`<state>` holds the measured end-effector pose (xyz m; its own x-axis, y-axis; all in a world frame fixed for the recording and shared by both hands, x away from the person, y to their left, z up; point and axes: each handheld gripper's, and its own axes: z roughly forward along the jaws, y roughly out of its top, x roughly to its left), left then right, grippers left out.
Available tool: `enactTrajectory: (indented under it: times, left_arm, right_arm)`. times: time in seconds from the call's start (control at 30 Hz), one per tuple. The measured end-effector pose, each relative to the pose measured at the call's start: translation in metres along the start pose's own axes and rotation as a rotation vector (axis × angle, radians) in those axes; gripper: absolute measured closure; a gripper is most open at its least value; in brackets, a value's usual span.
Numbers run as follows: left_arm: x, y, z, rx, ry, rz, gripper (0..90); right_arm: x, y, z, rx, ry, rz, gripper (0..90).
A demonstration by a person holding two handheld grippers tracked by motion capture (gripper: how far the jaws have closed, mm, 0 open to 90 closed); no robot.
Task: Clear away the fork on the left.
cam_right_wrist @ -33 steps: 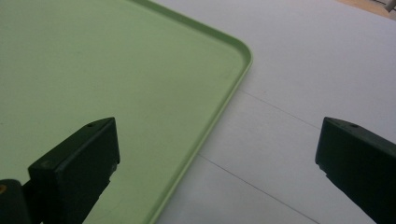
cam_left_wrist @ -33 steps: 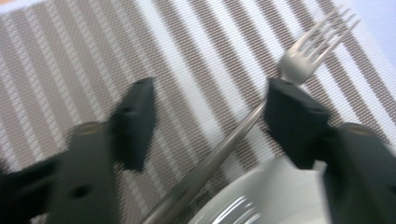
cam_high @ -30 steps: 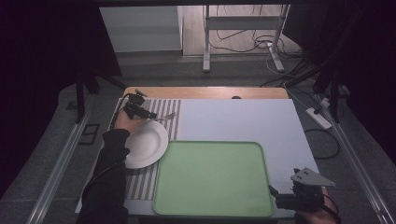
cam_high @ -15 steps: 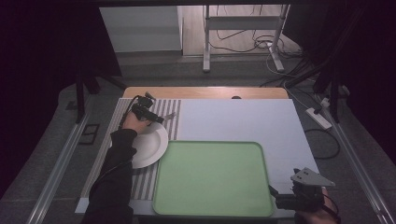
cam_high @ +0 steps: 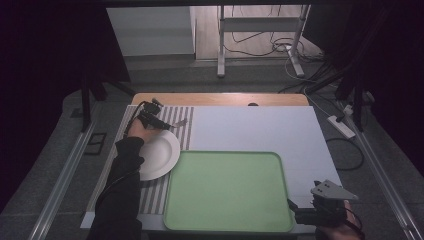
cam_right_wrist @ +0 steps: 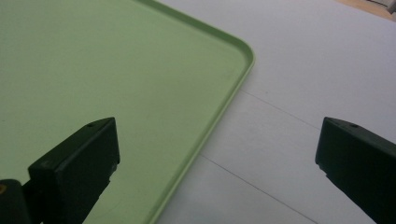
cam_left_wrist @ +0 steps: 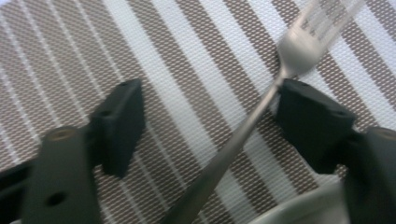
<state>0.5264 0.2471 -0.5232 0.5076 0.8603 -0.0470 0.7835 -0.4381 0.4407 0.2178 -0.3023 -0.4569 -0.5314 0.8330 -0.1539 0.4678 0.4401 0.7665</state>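
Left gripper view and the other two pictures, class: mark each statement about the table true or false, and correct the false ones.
1. The fork lies on the striped placemat. True.
2. The left gripper is shut on the fork. False: its jaws are open, with the fork's handle between them.
3. The green tray holds nothing. True.
4. The white plate sits on the tray. False: it sits on the placemat, left of the tray.
5. The right gripper is open above the tray's edge. True.
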Motion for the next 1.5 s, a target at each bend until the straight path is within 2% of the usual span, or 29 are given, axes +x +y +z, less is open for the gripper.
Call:
enactTrajectory:
  times: [0.1, 0.17, 0.27, 0.3, 0.47, 0.5, 0.63, 0.8, 1.0, 1.17, 1.33, 1.5]
  left_arm:
    - [0.003, -0.002, -0.003, -0.006, -0.002, 0.024, 39.4]
    - [0.005, -0.004, -0.004, -0.009, -0.007, 0.039, 48.7]
    - [0.01, -0.008, -0.008, 0.001, -0.034, 0.065, 67.4]
    - [0.011, -0.009, -0.009, 0.006, -0.039, 0.071, 77.1]
    - [0.014, -0.013, -0.011, 0.01, -0.063, 0.076, 83.8]
    - [0.015, -0.013, -0.012, 0.017, -0.07, 0.061, 84.5]
    - [0.017, -0.015, -0.012, 0.002, -0.088, 0.046, 84.6]
    - [0.03, -0.022, -0.023, 0.0, -0.06, 0.012, 84.6]
    - [0.041, -0.03, -0.045, 0.029, -0.007, 0.005, 84.6]
    - [0.048, -0.037, -0.061, 0.025, -0.004, -0.009, 84.6]
    - [0.047, -0.041, -0.073, 0.026, -0.012, -0.004, 84.5]
    - [0.04, -0.043, -0.08, 0.019, -0.037, -0.004, 84.5]
  right_arm:
    - [0.0, 0.0, 0.0, 0.001, 0.0, -0.002, 0.0]
    - [0.0, 0.0, 0.0, 0.001, 0.002, -0.004, 0.0]
    - [0.001, 0.0, 0.0, 0.0, 0.0, -0.005, 0.0]
    - [0.0, 0.0, 0.0, 0.0, 0.0, -0.005, 0.0]
    - [0.001, 0.0, 0.0, 0.003, 0.002, -0.007, 0.0]
    - [0.001, 0.0, 0.0, 0.002, 0.001, -0.009, 0.0]
    - [0.001, 0.0, 0.0, 0.002, 0.001, -0.009, 0.0]
    - [0.001, 0.0, 0.0, 0.001, 0.0, -0.007, 0.0]
    - [0.001, 0.0, 0.001, 0.007, -0.001, -0.013, 0.0]
    - [0.002, 0.0, 0.001, 0.007, -0.003, -0.013, 0.0]
    - [0.002, 0.001, 0.001, 0.009, -0.003, -0.012, 0.0]
    - [0.001, 0.001, 0.001, 0.008, -0.004, -0.011, 0.0]
